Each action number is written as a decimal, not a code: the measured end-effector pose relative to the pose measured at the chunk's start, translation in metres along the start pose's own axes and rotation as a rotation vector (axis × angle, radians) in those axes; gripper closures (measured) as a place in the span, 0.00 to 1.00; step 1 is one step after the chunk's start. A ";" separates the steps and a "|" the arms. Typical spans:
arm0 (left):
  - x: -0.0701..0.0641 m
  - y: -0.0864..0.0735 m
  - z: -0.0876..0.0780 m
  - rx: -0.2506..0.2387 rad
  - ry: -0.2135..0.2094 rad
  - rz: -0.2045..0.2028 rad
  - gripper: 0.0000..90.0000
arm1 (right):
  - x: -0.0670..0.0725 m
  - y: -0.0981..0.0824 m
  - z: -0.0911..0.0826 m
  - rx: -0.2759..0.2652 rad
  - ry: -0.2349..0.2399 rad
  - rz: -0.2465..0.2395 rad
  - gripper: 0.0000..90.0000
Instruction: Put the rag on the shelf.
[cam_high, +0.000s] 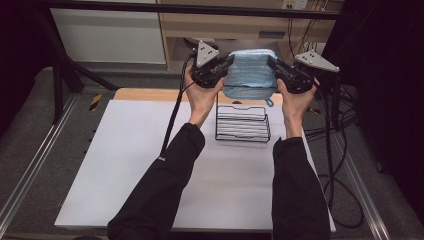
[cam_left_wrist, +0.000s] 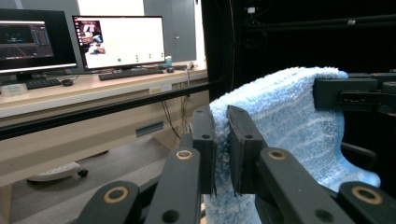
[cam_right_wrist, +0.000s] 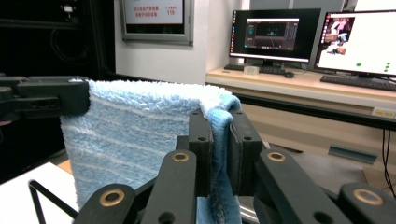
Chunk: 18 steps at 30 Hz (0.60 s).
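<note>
High view first: we see our left gripper (cam_high: 220, 67) raised above the far edge of the table (cam_high: 125, 165), its jaws clamped on the left edge of the blue towel (cam_high: 250, 70). The towel hangs stretched between both grippers, well above the table, with its lower edge drooping just over the wire rack (cam_high: 242, 124). The rack stands on the white sheet near the far edge, between our two forearms. To its left we have a wide bare stretch of white sheet; to its right only a narrow strip before the table edge, where cables (cam_high: 340, 150) hang down. Our right gripper (cam_high: 280, 70) pinches the towel's right edge at about the same height.

From the left gripper view, our jaws stand nearly together with the towel's (cam_left_wrist: 289, 116) edge folded between them, and the other gripper (cam_left_wrist: 355, 93) holds the far corner. A desk with monitors (cam_left_wrist: 116, 39) sits beyond.

From the right gripper view, the jaws likewise close on a fold of towel (cam_right_wrist: 140, 135), the rack's (cam_right_wrist: 46, 196) wire corner shows below left over the white sheet, and the left gripper (cam_right_wrist: 46, 98) holds the opposite top corner.
</note>
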<state>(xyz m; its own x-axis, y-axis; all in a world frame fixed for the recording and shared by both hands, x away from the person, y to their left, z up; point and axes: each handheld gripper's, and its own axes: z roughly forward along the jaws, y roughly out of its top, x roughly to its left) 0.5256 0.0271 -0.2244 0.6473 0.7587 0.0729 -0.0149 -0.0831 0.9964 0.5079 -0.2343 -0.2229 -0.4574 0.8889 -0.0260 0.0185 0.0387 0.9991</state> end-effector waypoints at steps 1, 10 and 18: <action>0.000 -0.002 0.001 0.007 0.002 0.005 0.92 | 0.000 -0.002 0.001 0.003 0.001 0.002 0.91; -0.001 -0.015 0.002 0.041 0.008 0.043 0.92 | -0.002 -0.014 0.005 0.031 0.013 -0.009 0.91; -0.004 -0.022 0.001 0.059 -0.011 0.066 0.92 | -0.004 -0.023 0.003 0.046 0.025 -0.012 0.91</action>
<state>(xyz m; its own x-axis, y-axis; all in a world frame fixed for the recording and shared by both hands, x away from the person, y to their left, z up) 0.5245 0.0254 -0.2465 0.6545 0.7433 0.1379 -0.0132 -0.1712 0.9852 0.5120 -0.2373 -0.2454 -0.4797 0.8767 -0.0363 0.0534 0.0704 0.9961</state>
